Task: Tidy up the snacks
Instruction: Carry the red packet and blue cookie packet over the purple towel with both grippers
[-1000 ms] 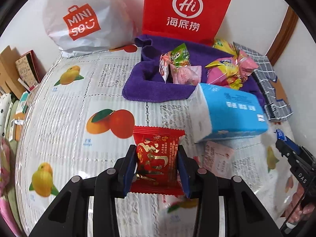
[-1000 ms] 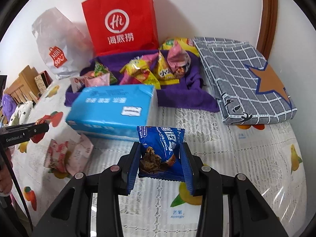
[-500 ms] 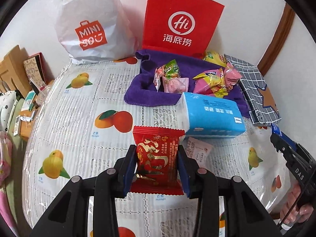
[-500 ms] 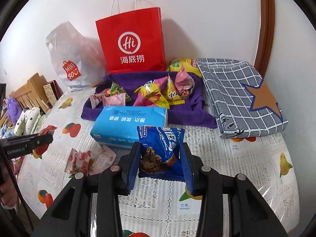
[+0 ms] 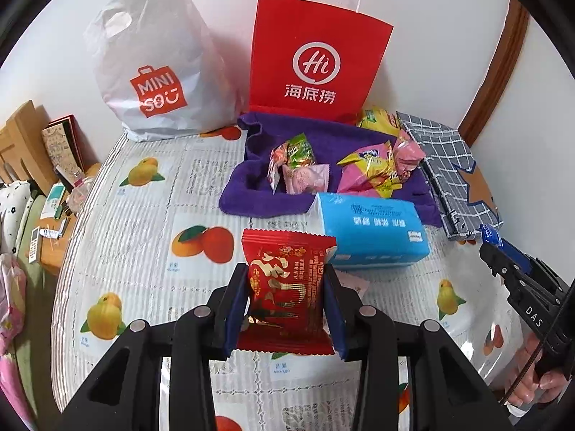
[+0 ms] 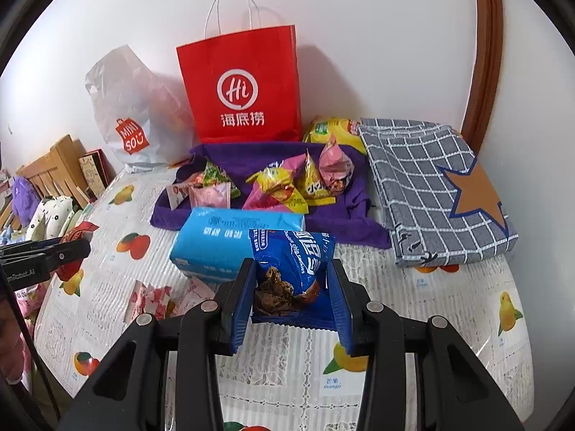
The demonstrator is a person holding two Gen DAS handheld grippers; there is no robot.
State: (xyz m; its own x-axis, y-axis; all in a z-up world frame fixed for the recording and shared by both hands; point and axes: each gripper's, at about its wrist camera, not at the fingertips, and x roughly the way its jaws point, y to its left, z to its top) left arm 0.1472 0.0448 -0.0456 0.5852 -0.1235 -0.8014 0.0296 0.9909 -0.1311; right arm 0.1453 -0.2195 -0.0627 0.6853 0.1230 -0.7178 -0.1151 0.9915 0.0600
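Observation:
My left gripper is shut on a red snack packet with gold lettering, held above the fruit-print tablecloth. In the right wrist view, my right gripper is shut on a blue cookie packet, also lifted off the table. A purple cloth at the back holds several snack packets; the same purple cloth shows in the right view. A blue tissue pack lies just in front of it. Two pink-and-white packets lie on the table left of my right gripper.
A red paper bag and a white plastic bag stand against the back wall. A folded grey checked cloth lies at the right. The table edge drops off at the left, beside wooden furniture.
Both grippers have risen with their packets still held. The table, the cloth and the bags now look farther away and more of the wall shows.

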